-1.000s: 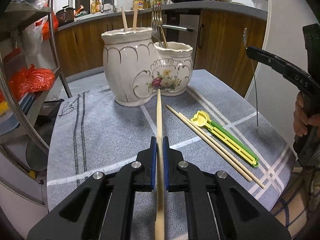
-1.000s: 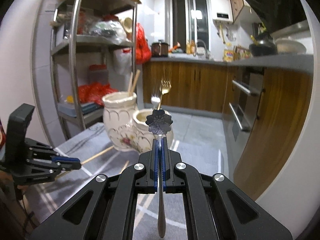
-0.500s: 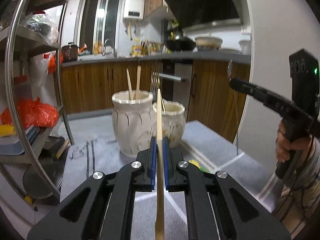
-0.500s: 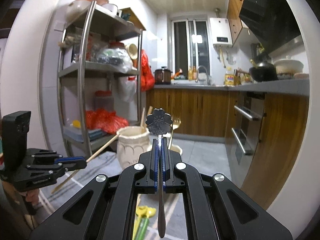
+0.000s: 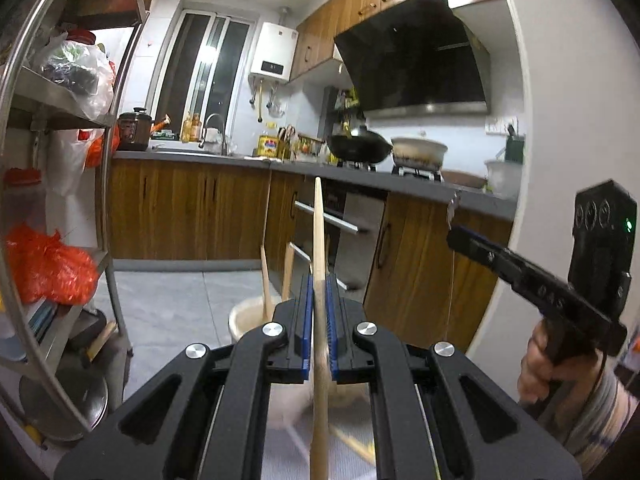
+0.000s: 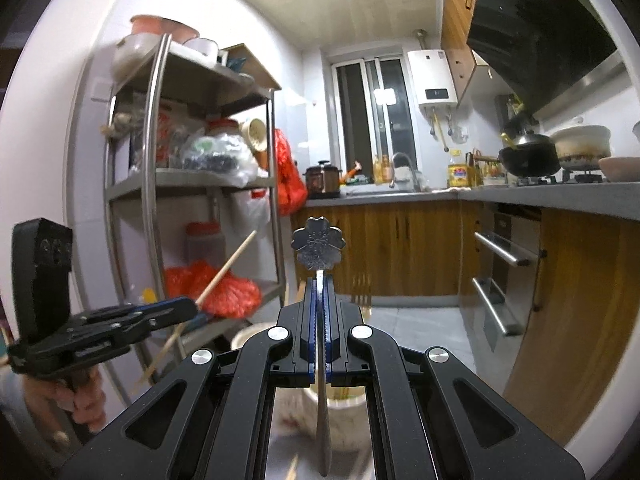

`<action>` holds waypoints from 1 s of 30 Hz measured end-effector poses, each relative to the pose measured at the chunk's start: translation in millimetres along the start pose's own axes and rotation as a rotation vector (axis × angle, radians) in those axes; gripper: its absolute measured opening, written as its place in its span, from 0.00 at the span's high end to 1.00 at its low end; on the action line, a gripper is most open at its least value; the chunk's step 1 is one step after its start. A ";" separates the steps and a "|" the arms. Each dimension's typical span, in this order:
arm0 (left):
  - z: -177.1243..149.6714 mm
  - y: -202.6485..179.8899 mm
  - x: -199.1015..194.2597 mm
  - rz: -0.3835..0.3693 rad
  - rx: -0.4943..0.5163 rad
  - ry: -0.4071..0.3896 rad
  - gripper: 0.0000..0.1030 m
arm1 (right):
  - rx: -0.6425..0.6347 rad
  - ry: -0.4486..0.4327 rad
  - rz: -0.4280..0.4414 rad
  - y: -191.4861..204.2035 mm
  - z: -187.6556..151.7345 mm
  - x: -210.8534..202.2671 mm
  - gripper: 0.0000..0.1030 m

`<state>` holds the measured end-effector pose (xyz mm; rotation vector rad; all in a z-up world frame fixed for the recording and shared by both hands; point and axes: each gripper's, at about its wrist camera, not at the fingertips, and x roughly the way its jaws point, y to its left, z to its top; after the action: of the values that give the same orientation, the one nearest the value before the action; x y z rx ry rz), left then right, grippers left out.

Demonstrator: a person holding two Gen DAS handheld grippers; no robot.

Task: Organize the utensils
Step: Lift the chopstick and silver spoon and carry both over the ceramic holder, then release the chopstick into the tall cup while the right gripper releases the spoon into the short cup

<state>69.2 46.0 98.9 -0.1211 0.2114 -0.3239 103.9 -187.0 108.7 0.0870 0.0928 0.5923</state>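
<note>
My left gripper [image 5: 319, 280] is shut on a wooden chopstick [image 5: 318, 232] that juts up past the blue pads. The white ceramic utensil holder [image 5: 246, 316] sits low behind the jaws, with two chopsticks [image 5: 265, 276] standing in it. My right gripper [image 6: 319, 282] is shut on a metal utensil with a flower-shaped end [image 6: 318, 248]. The same holder [image 6: 250, 336] shows below and behind its jaws, mostly hidden. In the right wrist view the left gripper [image 6: 188, 306] is at the left with its chopstick [image 6: 226, 268] angled up. In the left wrist view the right gripper [image 5: 454, 236] is at the right.
A steel shelf rack [image 6: 152, 184] with bags and jars stands at the left. Wooden kitchen cabinets [image 5: 180, 208] and a grey counter run across the back, with an oven handle [image 6: 502, 252] at the right. A hand [image 5: 536, 364] grips the right tool.
Both grippers have risen and tilted up with their utensils. The tablecloth and the loose utensils on it have dropped out of view, and the holder has sunk to the bottom of both views.
</note>
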 end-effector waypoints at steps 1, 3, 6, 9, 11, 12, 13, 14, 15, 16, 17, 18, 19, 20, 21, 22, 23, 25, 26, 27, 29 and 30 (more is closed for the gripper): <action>5.6 3.5 8.5 0.001 -0.012 -0.005 0.94 | 0.005 -0.006 -0.002 -0.5 3.1 4.6 0.96; 11.6 9.3 21.9 0.005 -0.028 -0.008 0.94 | 0.031 -0.009 0.000 -5.9 9.7 19.2 0.96; 21.5 18.9 40.5 -0.001 -0.059 -0.029 0.94 | 0.068 -0.021 0.001 -12.0 14.4 37.7 0.96; 27.3 26.0 59.2 0.013 -0.076 -0.055 0.94 | 0.075 -0.035 -0.021 -14.5 12.8 56.3 0.96; 27.1 27.3 71.3 0.033 -0.073 -0.069 0.94 | 0.082 -0.032 -0.045 -16.3 10.4 68.5 0.96; 27.2 27.2 75.3 0.043 -0.072 -0.076 0.94 | 0.087 -0.033 -0.050 -17.6 8.6 71.5 0.96; 25.6 27.9 81.7 0.057 -0.072 -0.086 0.94 | 0.093 -0.032 -0.058 -19.2 6.5 75.1 0.96; 23.4 28.8 85.7 0.070 -0.073 -0.092 0.94 | 0.101 -0.027 -0.069 -21.7 3.0 80.2 0.96; 20.5 29.4 91.0 0.092 -0.071 -0.098 0.94 | 0.104 -0.020 -0.077 -23.5 -0.2 84.1 0.96; 18.1 30.2 95.1 0.115 -0.066 -0.101 0.94 | 0.103 -0.004 -0.087 -25.0 -5.3 89.1 0.96; 15.6 30.4 98.2 0.143 -0.060 -0.103 0.94 | 0.102 0.010 -0.091 -25.9 -8.3 92.5 0.96; 13.0 31.5 101.2 0.175 -0.057 -0.105 0.94 | 0.098 0.026 -0.100 -27.4 -12.2 95.5 0.96; 9.6 34.3 103.5 0.194 -0.063 -0.106 0.94 | 0.096 0.042 -0.110 -29.0 -17.3 98.3 0.96; 6.6 36.3 105.1 0.205 -0.068 -0.104 0.94 | 0.098 0.057 -0.115 -30.5 -21.3 100.1 0.96; 4.3 37.4 105.9 0.210 -0.065 -0.101 0.94 | 0.101 0.070 -0.121 -31.4 -23.5 101.2 0.96; 1.7 37.8 107.0 0.210 -0.056 -0.086 0.94 | 0.105 0.089 -0.131 -32.6 -25.5 103.2 0.96; 0.4 38.6 105.8 0.209 -0.052 -0.081 0.94 | 0.113 0.107 -0.139 -35.0 -28.3 104.2 0.96; -2.0 38.8 100.9 0.210 -0.039 -0.068 0.94 | 0.117 0.127 -0.156 -35.5 -31.2 102.6 0.96; -3.4 38.7 96.2 0.204 -0.036 -0.064 0.94 | 0.118 0.137 -0.169 -35.6 -33.2 100.4 0.96; -5.2 38.2 91.2 0.198 -0.034 -0.058 0.94 | 0.120 0.148 -0.176 -36.5 -35.3 98.7 0.96; -11.4 34.7 85.0 0.208 -0.020 -0.034 0.94 | 0.118 0.169 -0.202 -35.9 -39.8 95.5 0.96; -13.3 33.7 83.0 0.210 -0.015 -0.026 0.94 | 0.116 0.178 -0.209 -35.4 -42.2 94.2 0.96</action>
<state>153.3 49.3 65.5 -0.1166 0.1987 -0.1122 196.5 -161.1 57.1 0.1353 0.3060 0.3847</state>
